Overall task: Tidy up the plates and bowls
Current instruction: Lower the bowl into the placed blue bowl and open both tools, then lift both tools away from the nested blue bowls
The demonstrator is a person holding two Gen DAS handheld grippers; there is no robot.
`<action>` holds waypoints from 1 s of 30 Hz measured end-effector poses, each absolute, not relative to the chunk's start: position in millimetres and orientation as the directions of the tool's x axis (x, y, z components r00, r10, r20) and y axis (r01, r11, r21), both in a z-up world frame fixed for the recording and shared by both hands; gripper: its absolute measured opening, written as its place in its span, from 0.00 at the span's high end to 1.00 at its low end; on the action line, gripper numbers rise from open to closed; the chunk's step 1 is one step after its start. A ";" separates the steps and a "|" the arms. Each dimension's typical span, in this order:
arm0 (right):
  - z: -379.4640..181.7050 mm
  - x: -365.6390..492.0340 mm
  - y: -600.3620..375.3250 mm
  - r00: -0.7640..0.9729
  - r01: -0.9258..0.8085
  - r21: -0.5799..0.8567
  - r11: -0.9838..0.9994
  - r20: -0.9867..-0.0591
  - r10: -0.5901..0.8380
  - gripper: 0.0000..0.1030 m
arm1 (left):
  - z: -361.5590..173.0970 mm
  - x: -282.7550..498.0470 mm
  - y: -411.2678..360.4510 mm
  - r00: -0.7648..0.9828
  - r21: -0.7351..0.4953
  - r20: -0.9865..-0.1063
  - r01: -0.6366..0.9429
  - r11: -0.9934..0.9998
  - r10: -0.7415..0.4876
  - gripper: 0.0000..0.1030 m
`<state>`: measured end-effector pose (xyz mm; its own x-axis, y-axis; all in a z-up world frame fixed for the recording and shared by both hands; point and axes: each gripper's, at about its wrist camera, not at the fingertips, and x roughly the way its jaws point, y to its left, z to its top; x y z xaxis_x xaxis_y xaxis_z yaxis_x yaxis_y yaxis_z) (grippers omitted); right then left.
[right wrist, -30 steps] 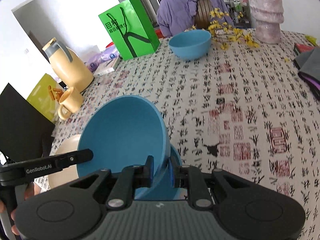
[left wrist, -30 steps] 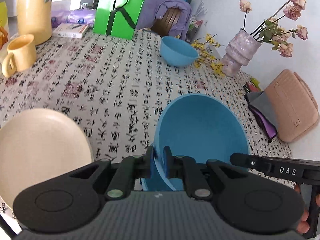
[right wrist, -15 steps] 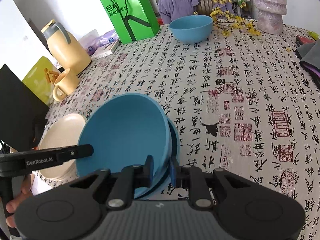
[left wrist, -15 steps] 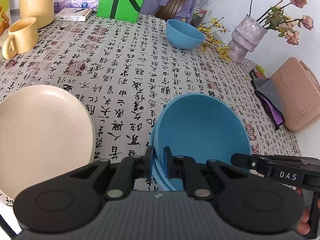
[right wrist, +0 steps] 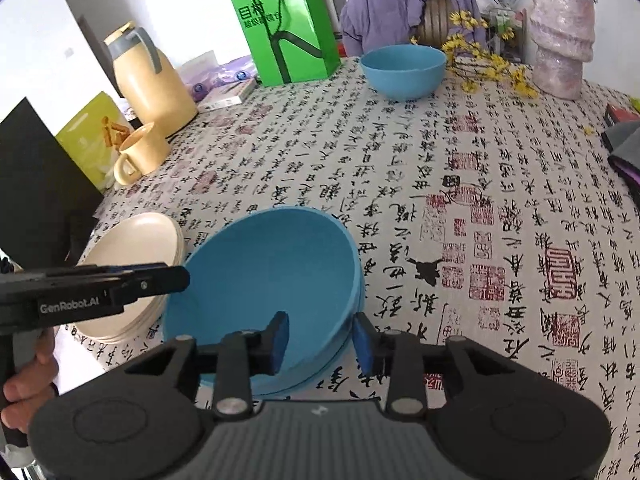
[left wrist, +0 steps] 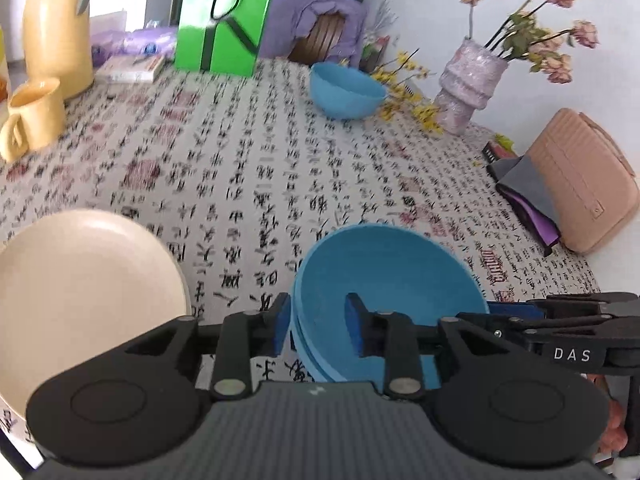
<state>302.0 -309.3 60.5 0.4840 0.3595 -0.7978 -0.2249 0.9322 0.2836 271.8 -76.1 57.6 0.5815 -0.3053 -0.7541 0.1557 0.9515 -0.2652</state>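
Note:
Two blue bowls sit nested on the patterned tablecloth, near its front edge. My left gripper straddles the stack's left rim; its jaws are opening and the pads stand clear of the rim. My right gripper straddles the right rim of the same nested bowls, its jaws opening too, with a gap at each pad. Each gripper shows in the other's view: the right gripper and the left gripper. A third blue bowl stands alone at the far side. Stacked cream plates lie left of the nested bowls.
A yellow mug and a yellow jug stand at the left, with a green bag behind. A pink vase with flowers, a pink purse and dark cloths occupy the right side.
Both grippers were shut on the upper bowl's rim, holding it tilted above the lower bowl. The bowl has settled into the lower one, and both pairs of jaws have parted from the rim.

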 end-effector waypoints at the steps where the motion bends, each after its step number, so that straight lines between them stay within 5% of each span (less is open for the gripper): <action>1: 63.3 300.5 -309.4 0.493 -0.232 0.276 0.933 -0.793 0.357 0.64 | 59.7 270.3 -76.2 0.588 -0.260 -0.748 0.166 0.951 -0.307 0.69; 6: 77.2 287.0 -314.4 0.545 -0.248 0.243 0.938 -0.766 0.342 0.58 | 71.3 250.8 -76.3 0.655 -0.202 -0.695 0.220 0.954 -0.298 0.54; 10: 83.1 264.4 -321.5 0.616 -0.274 0.205 0.940 -0.713 0.335 0.42 | 73.2 218.5 -69.9 0.740 -0.102 -0.612 0.276 0.956 -0.279 0.21; 12: 83.2 249.6 -326.2 0.665 -0.269 0.190 0.944 -0.672 0.325 0.41 | 68.2 197.0 -62.5 0.796 -0.054 -0.552 0.263 0.963 -0.249 0.19; 17: 72.4 193.9 -332.3 0.806 -0.247 0.131 0.960 -0.523 0.279 0.15 | 47.6 147.9 -43.3 0.836 -0.055 -0.494 0.242 0.969 -0.237 0.01; 23: 40.7 140.6 -331.0 0.870 -0.219 0.147 0.965 -0.417 0.261 0.13 | 29.5 111.1 -29.1 0.873 -0.037 -0.447 0.202 0.979 -0.197 0.00; 30: 17.8 118.5 -319.8 0.856 -0.269 0.093 0.959 -0.433 0.282 0.08 | 32.1 113.8 -15.7 0.881 -0.081 -0.434 0.169 0.982 -0.187 0.00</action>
